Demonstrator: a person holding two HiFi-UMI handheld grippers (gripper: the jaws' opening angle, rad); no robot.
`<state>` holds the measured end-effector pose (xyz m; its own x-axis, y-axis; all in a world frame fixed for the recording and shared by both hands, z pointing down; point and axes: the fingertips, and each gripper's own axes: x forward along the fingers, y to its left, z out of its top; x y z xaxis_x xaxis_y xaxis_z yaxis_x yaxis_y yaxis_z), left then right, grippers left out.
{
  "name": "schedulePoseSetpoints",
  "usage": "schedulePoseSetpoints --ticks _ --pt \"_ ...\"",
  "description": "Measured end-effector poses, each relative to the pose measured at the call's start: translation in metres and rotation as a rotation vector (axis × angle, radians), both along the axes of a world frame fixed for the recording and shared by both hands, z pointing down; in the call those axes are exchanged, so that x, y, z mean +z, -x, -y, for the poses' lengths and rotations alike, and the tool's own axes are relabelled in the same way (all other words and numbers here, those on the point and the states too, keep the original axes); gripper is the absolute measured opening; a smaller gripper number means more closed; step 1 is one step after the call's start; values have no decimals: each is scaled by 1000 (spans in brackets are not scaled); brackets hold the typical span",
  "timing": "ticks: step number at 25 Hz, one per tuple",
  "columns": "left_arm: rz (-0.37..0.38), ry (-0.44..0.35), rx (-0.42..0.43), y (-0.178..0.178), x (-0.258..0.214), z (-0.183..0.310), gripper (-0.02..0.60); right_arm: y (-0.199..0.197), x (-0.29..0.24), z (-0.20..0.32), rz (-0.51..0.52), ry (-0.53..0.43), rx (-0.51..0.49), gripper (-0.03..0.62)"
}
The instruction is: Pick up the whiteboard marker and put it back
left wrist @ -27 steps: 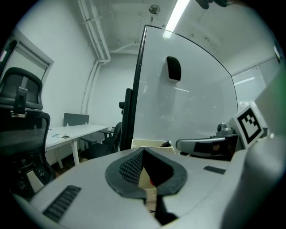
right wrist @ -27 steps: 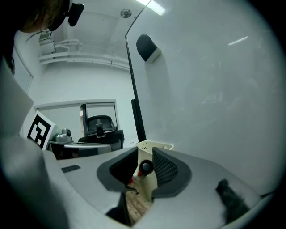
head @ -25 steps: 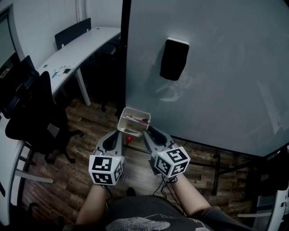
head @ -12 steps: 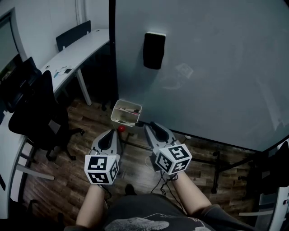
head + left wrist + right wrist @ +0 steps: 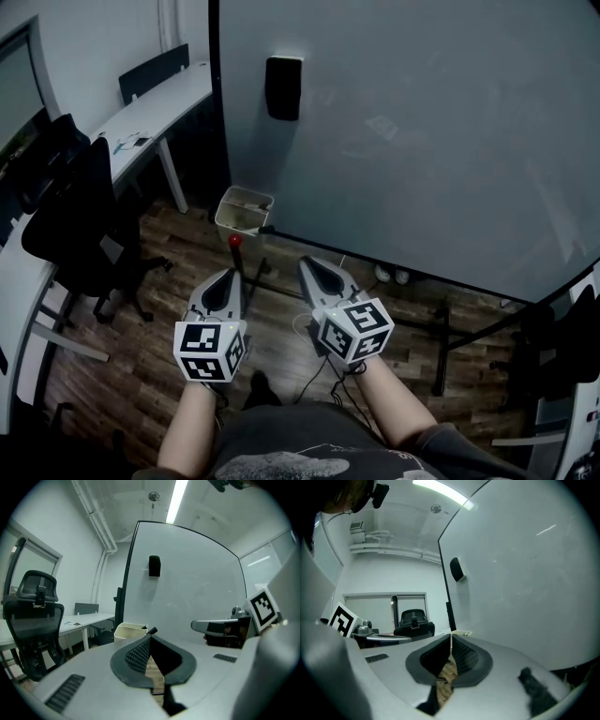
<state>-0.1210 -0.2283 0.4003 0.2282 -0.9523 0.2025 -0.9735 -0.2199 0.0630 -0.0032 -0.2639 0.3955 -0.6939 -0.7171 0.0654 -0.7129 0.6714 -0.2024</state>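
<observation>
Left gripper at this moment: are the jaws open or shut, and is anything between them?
Shut and empty. In the left gripper view, the left gripper shows its jaws meeting at the tips, with no object between them.

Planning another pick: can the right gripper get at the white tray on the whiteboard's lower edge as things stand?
Probably, with a reach forward: nothing stands between the right gripper and the open-topped tray. Its fingers are closing, empty, and it hangs well short of the tray.
</observation>
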Motion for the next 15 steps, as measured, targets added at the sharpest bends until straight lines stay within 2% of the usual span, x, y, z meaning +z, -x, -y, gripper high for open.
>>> schedulePoseSetpoints --ticks 15 --pt "-4 20 -60 -33 10 -91 12 -17 14 -95 -85 8 -124 21"
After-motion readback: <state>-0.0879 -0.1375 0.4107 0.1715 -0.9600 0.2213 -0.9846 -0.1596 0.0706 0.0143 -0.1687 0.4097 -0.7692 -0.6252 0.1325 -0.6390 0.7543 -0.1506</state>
